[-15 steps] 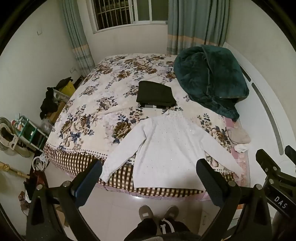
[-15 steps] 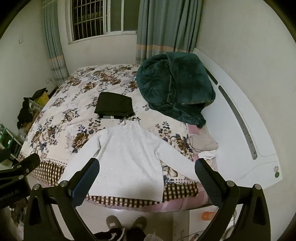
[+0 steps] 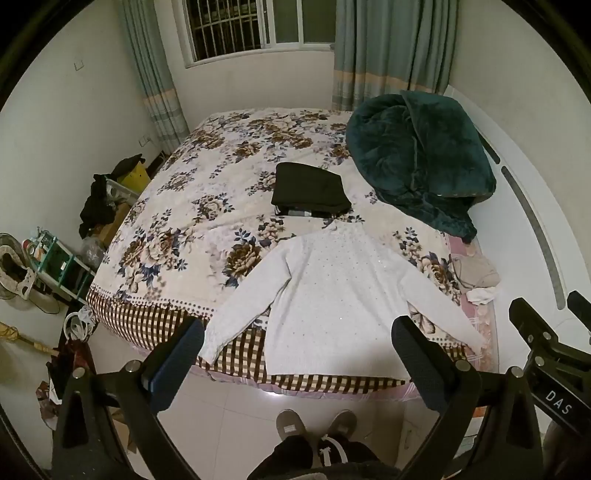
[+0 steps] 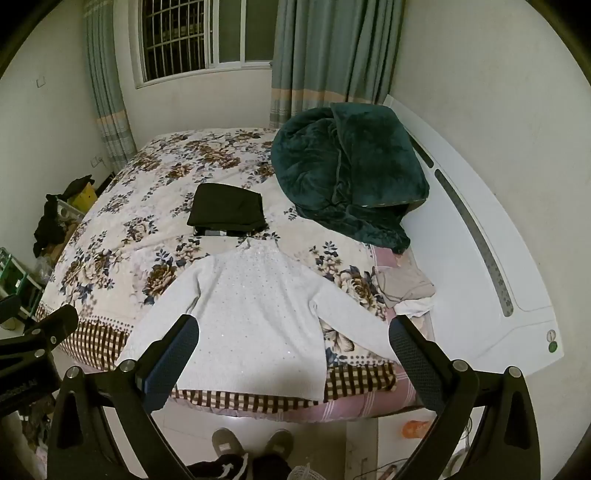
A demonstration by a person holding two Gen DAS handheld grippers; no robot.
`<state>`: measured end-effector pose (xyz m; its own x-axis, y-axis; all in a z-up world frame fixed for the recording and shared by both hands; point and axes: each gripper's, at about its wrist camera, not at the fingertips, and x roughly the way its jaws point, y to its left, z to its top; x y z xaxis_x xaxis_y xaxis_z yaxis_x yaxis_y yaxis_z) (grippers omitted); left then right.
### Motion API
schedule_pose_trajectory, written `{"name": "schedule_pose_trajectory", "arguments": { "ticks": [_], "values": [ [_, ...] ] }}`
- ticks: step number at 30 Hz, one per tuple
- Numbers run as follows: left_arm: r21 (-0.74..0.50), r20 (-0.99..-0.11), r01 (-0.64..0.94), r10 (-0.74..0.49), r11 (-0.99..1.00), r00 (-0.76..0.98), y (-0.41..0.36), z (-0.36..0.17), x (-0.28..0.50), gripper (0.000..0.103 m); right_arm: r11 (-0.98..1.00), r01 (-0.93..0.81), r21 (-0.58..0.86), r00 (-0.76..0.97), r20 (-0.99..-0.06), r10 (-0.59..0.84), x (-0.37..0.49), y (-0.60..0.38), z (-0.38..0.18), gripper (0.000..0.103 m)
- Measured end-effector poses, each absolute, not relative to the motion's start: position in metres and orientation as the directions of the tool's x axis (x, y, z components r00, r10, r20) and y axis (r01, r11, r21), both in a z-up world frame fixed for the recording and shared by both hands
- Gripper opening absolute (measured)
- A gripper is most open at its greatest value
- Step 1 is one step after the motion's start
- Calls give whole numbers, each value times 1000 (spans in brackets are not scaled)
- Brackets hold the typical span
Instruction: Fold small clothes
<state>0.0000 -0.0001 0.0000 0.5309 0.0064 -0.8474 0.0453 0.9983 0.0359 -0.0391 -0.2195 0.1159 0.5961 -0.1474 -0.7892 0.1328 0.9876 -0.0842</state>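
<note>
The white sweater (image 3: 332, 295) lies spread flat at the near edge of the bed (image 3: 192, 206). Both grippers, left (image 3: 295, 363) and right (image 4: 291, 363), hover with fingers wide, empty. Best pinch each sleeve cuff first and fold inward evenly.

Bedroom, artificial light, dark outside. Barred window (image 3: 255, 29) in far wall, grey-green curtains (image 3: 391, 48) on both sides. Plain white walls (image 4: 498, 92). Bed (image 3: 207, 206) with floral cover, brown checked border along the near edge; white curved headboard (image 4: 480, 258) on the right. White tiled floor (image 3: 229, 413), glossy. Clutter along left wall: green rack (image 3: 59, 258), yellow box (image 3: 135, 177), dark clothes heap (image 3: 98, 206).
</note>
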Motion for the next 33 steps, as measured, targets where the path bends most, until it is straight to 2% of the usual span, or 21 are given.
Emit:
{"name": "schedule_pose_trajectory", "arguments": {
  "ticks": [33],
  "values": [
    [41,-836,41,11,998,549,22,20,5,103,988,131,-82,606,-782,-146,-37,-215,122,103]
  ]
}}
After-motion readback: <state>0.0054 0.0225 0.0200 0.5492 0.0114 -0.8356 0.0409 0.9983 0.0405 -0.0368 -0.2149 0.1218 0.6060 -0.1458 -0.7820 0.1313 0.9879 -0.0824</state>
